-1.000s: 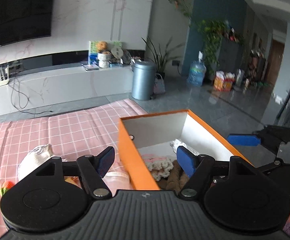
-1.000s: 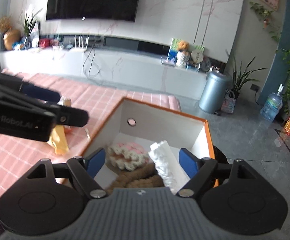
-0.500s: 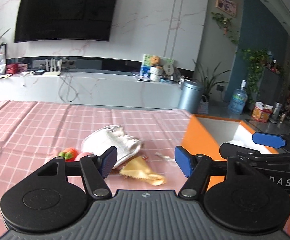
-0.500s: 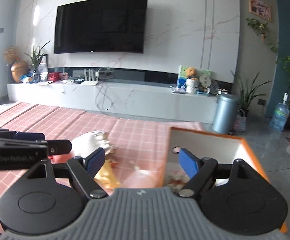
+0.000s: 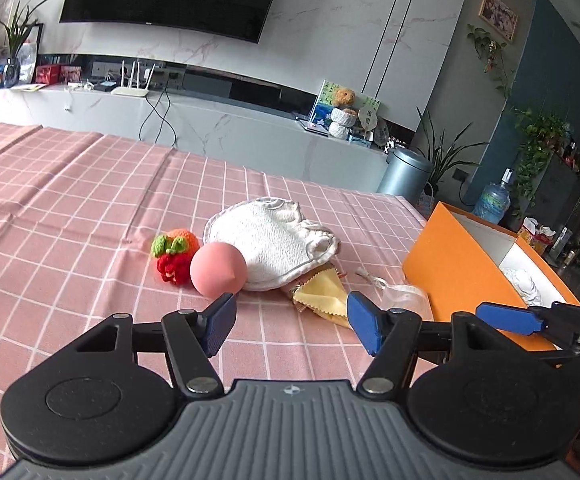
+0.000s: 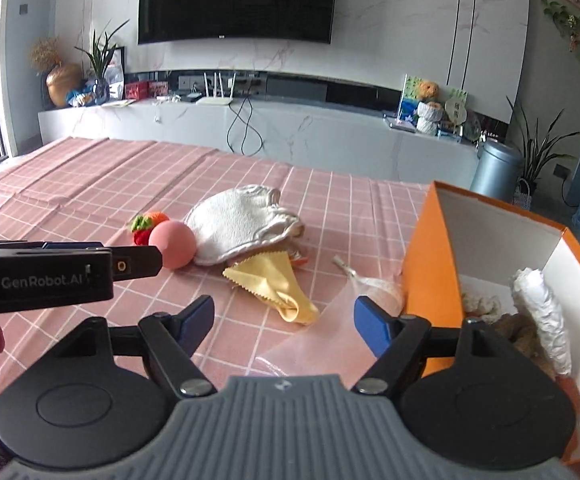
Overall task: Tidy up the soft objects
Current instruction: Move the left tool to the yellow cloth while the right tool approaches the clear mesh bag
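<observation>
Counter (image 5: 69, 208) under pink checked cloth carries an orange box (image 6: 430, 280) at its right, already holding soft items. White cloth (image 5: 269, 244), yellow cloth (image 6: 277, 280), pink ball (image 5: 217, 268) and crocheted fruit (image 5: 171, 256) lie beside it. Left hand-held gripper (image 5: 290, 326) and right hand-held gripper (image 6: 283, 322) hover released, jaws just narrowing, nothing between.

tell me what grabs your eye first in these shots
The open orange box at the right end of the pink checked tablecloth stands out first, with soft items already inside. Next is the small cluster in the cloth's middle: a pink ball touching a white towel, a crocheted fruit to its left, and a yellow cloth nearer the box.
</observation>
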`<action>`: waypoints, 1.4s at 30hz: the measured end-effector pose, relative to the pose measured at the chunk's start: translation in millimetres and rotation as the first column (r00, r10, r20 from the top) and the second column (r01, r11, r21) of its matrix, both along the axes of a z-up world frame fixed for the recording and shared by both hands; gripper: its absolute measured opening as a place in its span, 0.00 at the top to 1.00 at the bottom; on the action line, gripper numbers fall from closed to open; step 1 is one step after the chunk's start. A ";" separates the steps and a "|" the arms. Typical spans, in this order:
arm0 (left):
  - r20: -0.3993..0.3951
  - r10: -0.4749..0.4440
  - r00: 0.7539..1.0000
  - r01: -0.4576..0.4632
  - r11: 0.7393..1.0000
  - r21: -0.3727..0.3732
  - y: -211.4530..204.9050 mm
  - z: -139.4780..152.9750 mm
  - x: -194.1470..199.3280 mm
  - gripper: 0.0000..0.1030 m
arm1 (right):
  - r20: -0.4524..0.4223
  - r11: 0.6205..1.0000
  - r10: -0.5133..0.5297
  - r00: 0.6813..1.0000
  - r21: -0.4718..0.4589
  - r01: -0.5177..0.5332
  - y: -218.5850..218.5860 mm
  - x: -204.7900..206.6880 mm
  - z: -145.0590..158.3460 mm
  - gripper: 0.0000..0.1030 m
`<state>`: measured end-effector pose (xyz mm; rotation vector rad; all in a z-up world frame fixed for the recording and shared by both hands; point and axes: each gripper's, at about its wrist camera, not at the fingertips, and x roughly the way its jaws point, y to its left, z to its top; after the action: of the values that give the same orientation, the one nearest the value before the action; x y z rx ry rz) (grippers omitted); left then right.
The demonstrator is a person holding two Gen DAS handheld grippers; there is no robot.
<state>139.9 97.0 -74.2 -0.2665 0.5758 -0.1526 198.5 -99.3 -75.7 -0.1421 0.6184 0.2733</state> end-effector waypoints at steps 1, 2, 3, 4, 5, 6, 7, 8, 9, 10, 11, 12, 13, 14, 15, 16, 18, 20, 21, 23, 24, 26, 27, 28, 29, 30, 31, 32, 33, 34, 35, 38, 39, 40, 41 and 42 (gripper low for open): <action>-0.005 0.003 1.000 -0.003 1.000 -0.004 1.3 -2.3 1.4 0.27 | -0.010 1.000 -0.004 1.000 -0.003 0.004 1.5 4.1 -3.4 0.28; -0.008 0.005 1.000 -0.005 1.000 -0.007 3.7 -5.8 2.3 0.27 | -0.017 1.000 -0.006 1.000 -0.005 0.006 2.5 7.7 -5.9 0.33; -0.011 0.006 1.000 -0.006 1.000 -0.008 4.8 -8.8 3.9 0.27 | -0.029 1.000 -0.004 1.000 -0.006 0.004 3.8 12.8 -8.7 0.36; -0.014 0.004 1.000 -0.004 1.000 -0.010 5.6 -10.2 5.5 0.27 | -0.041 1.000 -0.003 0.999 -0.006 0.002 5.2 17.4 -11.2 0.38; -0.014 -0.005 1.000 0.005 1.000 -0.012 6.3 -12.0 7.1 0.27 | -0.051 1.000 -0.004 0.999 -0.009 0.004 6.5 22.0 -13.6 0.41; -0.011 -0.015 1.000 0.015 1.000 -0.015 7.2 -13.6 9.4 0.27 | -0.061 1.000 -0.004 0.998 -0.012 0.003 7.9 27.3 -16.5 0.43; -0.008 -0.018 1.000 0.018 1.000 -0.017 7.8 -14.6 10.7 0.27 | -0.068 1.000 -0.004 0.998 -0.013 0.003 8.8 31.2 -18.6 0.45; -0.005 -0.022 1.000 0.022 1.000 -0.018 8.7 -16.1 13.4 0.27 | -0.075 1.000 -0.007 0.997 -0.013 0.007 10.1 36.2 -20.7 0.47; -0.002 -0.031 1.000 0.031 0.999 -0.018 9.0 -16.9 16.4 0.27 | -0.081 1.000 -0.012 0.997 -0.013 0.011 10.6 40.2 -22.6 0.48; -0.001 -0.039 0.999 0.039 0.999 -0.016 8.9 -17.8 18.0 0.27 | -0.088 1.000 -0.017 0.996 -0.011 0.016 11.3 44.9 -24.4 0.48; 0.000 -0.048 0.999 0.048 0.999 -0.011 7.9 -18.8 20.4 0.27 | -0.091 1.000 -0.022 0.996 -0.009 0.022 11.2 48.6 -25.8 0.48; 0.000 -0.057 0.998 0.057 0.998 -0.006 6.5 -19.8 22.6 0.27 | -0.093 1.000 -0.030 0.995 -0.009 0.029 11.1 53.1 -27.7 0.49; -0.002 -0.067 0.998 0.067 0.998 -0.001 4.9 -21.5 26.0 0.27 | -0.096 0.999 -0.035 0.995 -0.009 0.035 10.9 57.2 -29.0 0.50; -0.004 -0.077 0.997 0.077 0.997 0.000 3.2 -22.8 29.1 0.27 | -0.100 0.999 -0.042 0.994 -0.011 0.041 10.4 60.7 -30.3 0.53; -0.007 -0.089 0.996 0.089 0.996 0.000 1.3 -24.4 33.5 0.27 | -0.106 0.999 -0.050 0.993 -0.010 0.049 9.2 64.6 -31.5 0.53; -0.011 -0.098 0.995 0.098 0.995 0.000 -0.5 -25.2 36.7 0.27 | -0.111 0.998 -0.056 0.992 -0.006 0.056 8.2 67.7 -32.3 0.53; -0.019 -0.114 0.993 0.114 0.993 0.001 -4.2 -26.9 44.6 0.27 | -0.118 0.998 -0.069 0.991 0.001 0.069 6.3 74.1 -32.5 0.53; -0.022 -0.120 0.993 0.120 0.993 0.000 -5.9 -26.8 50.5 0.27 | -0.118 0.996 -0.085 0.989 0.014 0.087 3.5 79.0 -30.9 0.53; -0.028 -0.128 0.991 0.127 0.992 -0.007 -5.8 -27.0 53.4 0.27 | -0.118 0.996 -0.086 0.989 0.016 0.089 2.3 81.5 -30.3 0.53; -0.049 -0.159 0.986 0.157 0.987 -0.028 -8.1 -27.5 59.3 0.27 | -0.114 0.995 -0.100 0.988 0.000 0.101 1.6 85.2 -30.7 0.53; -0.049 -0.175 0.983 0.174 0.984 -0.030 -10.4 -27.8 61.7 0.27 | -0.104 0.994 -0.113 0.988 -0.016 0.112 1.4 86.4 -31.6 0.53; -0.059 -0.191 0.980 0.191 0.982 -0.014 -16.9 -29.5 66.3 0.29 | -0.089 0.989 -0.136 0.987 -0.063 0.131 2.3 89.4 -35.1 0.52; -0.075 -0.190 0.979 0.190 0.982 -0.015 -19.1 -31.1 70.1 0.29 | -0.092 0.987 -0.141 0.986 -0.086 0.133 3.2 91.1 -37.6 0.52; -0.087 -0.187 0.978 0.186 0.982 -0.027 -19.5 -32.6 72.9 0.29 | -0.098 0.986 -0.147 0.984 -0.095 0.138 2.4 92.1 -39.5 0.52; -0.096 -0.178 0.979 0.174 0.984 -0.046 -18.7 -34.1 75.6 0.29 | -0.108 0.986 -0.149 0.983 -0.097 0.139 0.1 92.9 -41.7 0.52; -0.106 -0.166 0.980 0.160 0.985 -0.065 -16.7 -35.5 77.6 0.29 | -0.115 0.986 -0.145 0.983 -0.101 0.133 -0.9 92.7 -43.0 0.51; -0.112 -0.163 0.980 0.155 0.985 -0.075 -15.7 -35.8 78.7 0.29 | -0.120 0.986 -0.137 0.983 -0.113 0.123 -0.2 91.5 -44.4 0.49; -0.114 -0.166 0.980 0.158 0.984 -0.078 -15.4 -35.6 79.2 0.29 | -0.128 0.986 -0.126 0.984 -0.123 0.111 1.9 89.6 -46.9 0.46; -0.115 -0.172 0.978 0.165 0.984 -0.071 -16.8 -34.7 79.4 0.29 | -0.136 0.985 -0.125 0.983 -0.135 0.107 4.6 87.9 -50.0 0.44; -0.117 -0.184 0.976 0.177 0.982 -0.062 -18.9 -33.9 79.8 0.29 | -0.142 0.983 -0.131 0.981 -0.150 0.110 7.9 86.0 -54.1 0.43; -0.121 -0.199 0.972 0.194 0.980 -0.052 -21.9 -32.7 80.6 0.28 | -0.146 0.981 -0.137 0.980 -0.159 0.114 9.5 85.4 -58.0 0.43; -0.146 -0.230 0.962 0.227 0.973 -0.040 -32.0 -31.1 84.4 0.24 | -0.191 0.981 -0.156 0.969 -0.146 0.129 8.3 88.5 -70.2 0.43; -0.157 -0.229 0.961 0.225 0.973 -0.046 -35.2 -31.9 86.6 0.23 | -0.199 0.983 -0.163 0.966 -0.113 0.142 4.9 89.2 -71.8 0.43; -0.171 -0.223 0.960 0.218 0.975 -0.051 -37.3 -33.4 88.8 0.23 | -0.215 0.985 -0.169 0.962 -0.082 0.154 1.9 90.9 -72.8 0.43; -0.185 -0.217 0.958 0.211 0.976 -0.055 -39.2 -34.8 91.0 0.23 | -0.228 0.985 -0.172 0.958 -0.054 0.164 -1.1 92.2 -73.2 0.43; -0.200 -0.214 0.956 0.206 0.977 -0.059 -41.7 -36.7 93.3 0.23 | -0.247 0.985 -0.170 0.954 -0.017 0.171 -4.9 93.7 -74.3 0.43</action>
<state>233.2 55.3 -111.0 -0.2593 0.8071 -0.3447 292.2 -104.1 -150.0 -0.0497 0.8735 0.1254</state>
